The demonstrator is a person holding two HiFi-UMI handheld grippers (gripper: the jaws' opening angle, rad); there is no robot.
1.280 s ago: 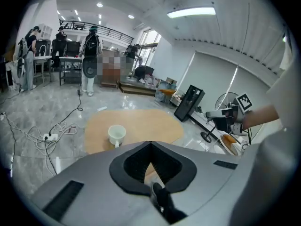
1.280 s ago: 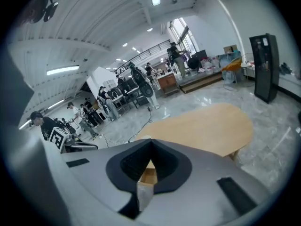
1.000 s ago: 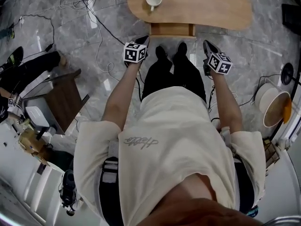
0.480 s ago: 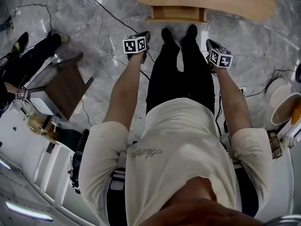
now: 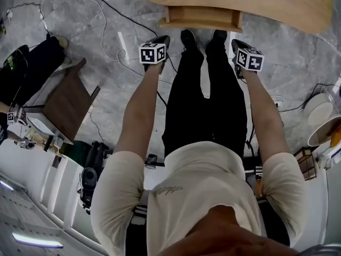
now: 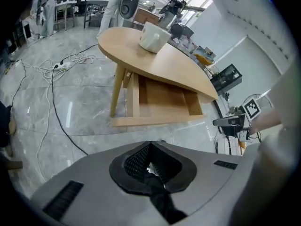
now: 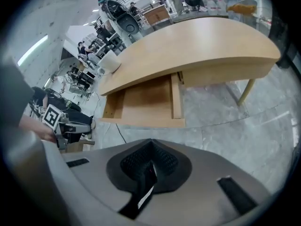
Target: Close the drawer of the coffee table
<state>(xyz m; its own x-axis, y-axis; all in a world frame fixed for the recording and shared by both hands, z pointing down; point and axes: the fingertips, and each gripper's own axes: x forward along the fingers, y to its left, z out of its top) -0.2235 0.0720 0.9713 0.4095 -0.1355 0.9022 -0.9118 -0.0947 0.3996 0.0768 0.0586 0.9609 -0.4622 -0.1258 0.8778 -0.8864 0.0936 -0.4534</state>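
The wooden coffee table (image 5: 277, 4) lies at the top of the head view, and its drawer (image 5: 201, 17) is pulled out toward me. The left gripper view shows the same open drawer (image 6: 162, 98) under the tabletop, empty inside, and so does the right gripper view (image 7: 146, 100). A white cup (image 6: 154, 36) stands on the tabletop. My left gripper (image 5: 162, 40) is held just short of the drawer's left front corner, shut and empty (image 6: 149, 161). My right gripper (image 5: 235, 44) hangs near the right front corner, also shut and empty (image 7: 150, 166).
My own legs and shoes (image 5: 202, 41) stand between the grippers, right before the drawer. A dark wooden stool (image 5: 64, 103) stands at the left. Cables (image 5: 106, 9) run over the marble floor. White buckets (image 5: 319, 108) sit at the right edge.
Both grippers have drawn nearer the drawer front as I stepped toward the table. The table has slid toward the top edge of the head view, taking the cup almost out of sight.
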